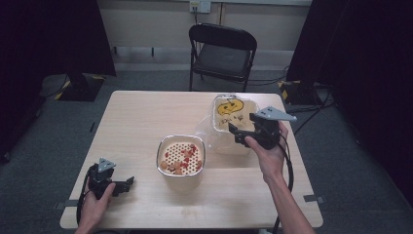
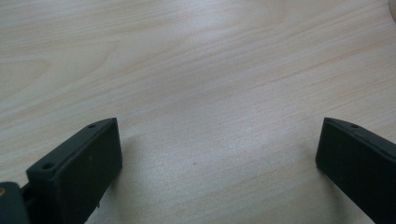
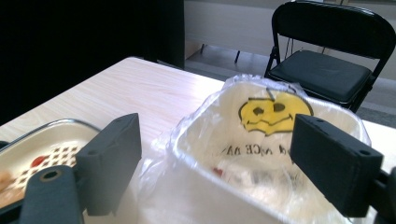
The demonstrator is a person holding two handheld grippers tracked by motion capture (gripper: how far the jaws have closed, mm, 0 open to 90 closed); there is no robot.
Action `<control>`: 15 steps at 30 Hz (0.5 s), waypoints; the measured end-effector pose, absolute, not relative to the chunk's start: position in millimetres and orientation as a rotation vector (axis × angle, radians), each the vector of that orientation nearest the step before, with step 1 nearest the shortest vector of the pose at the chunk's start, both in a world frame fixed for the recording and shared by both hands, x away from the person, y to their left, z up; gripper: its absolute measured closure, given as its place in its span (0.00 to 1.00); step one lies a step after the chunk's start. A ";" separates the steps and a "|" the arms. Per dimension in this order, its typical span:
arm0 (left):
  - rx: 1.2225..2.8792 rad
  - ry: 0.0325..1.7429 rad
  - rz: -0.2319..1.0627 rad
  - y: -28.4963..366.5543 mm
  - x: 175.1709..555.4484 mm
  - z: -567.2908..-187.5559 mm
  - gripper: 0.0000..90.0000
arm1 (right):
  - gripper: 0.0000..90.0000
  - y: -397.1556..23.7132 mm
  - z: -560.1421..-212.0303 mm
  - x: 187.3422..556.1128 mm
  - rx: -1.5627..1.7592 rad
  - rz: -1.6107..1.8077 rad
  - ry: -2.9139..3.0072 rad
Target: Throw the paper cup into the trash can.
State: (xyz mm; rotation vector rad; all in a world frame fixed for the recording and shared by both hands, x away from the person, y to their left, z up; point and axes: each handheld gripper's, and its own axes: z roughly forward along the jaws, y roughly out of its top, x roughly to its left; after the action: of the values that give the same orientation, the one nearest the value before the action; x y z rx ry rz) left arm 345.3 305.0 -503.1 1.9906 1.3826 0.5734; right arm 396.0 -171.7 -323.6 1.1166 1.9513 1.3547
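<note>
- The left gripper rests low on the wooden table, nearer the person than the strainer bowl and off to its left. Its jaws stand wide apart over bare wood and hold nothing. The risk here is small; its trailing cable could drag along the table edge if the hand swings toward the bowl.
- The strainer bowl, metal-rimmed with a perforated insert, holds red and orange pieces heaped toward its near and right side. It sits near the table's front edge, so a knock from either forearm could tip it or scatter the pieces.
- The right gripper hovers just right of and beyond the strainer bowl, at the near edge of the lined tub. Its jaws are wide and empty, with the tub rim between them in the right gripper view.
- The lined tub stands touching or just beside the bowl's far right side; I cannot tell which. Its liner is a thin clear bag with a yellow smiley face, and loose film bulges over the rim toward the bowl.
- If the jaws close on film alone, I judge that the liner could slip out or tear, and a pull could drag the light tub into the bowl.
</note>
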 end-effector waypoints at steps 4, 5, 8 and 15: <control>1.990 1.383 0.573 305.0 345.3 -503.1 0.00 | 0.18 -179.7 -330.8 377.5 1.115 1.355 1.962; 1.990 1.383 0.573 304.9 345.3 -503.1 0.00 | 0.18 -181.6 -333.5 373.0 1.118 1.350 1.962; 1.990 1.383 0.573 305.0 345.3 -503.1 0.00 | 0.18 -186.5 -342.8 360.2 1.120 1.347 1.962; 1.990 1.383 0.574 304.9 345.3 -503.1 0.00 | 0.18 -195.5 -365.2 334.4 1.135 1.350 1.974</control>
State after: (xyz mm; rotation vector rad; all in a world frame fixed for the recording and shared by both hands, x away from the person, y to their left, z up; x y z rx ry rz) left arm 345.3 304.9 -503.1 1.9901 1.3830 0.5735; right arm 334.4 -195.5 -365.2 1.1349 1.9744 1.3503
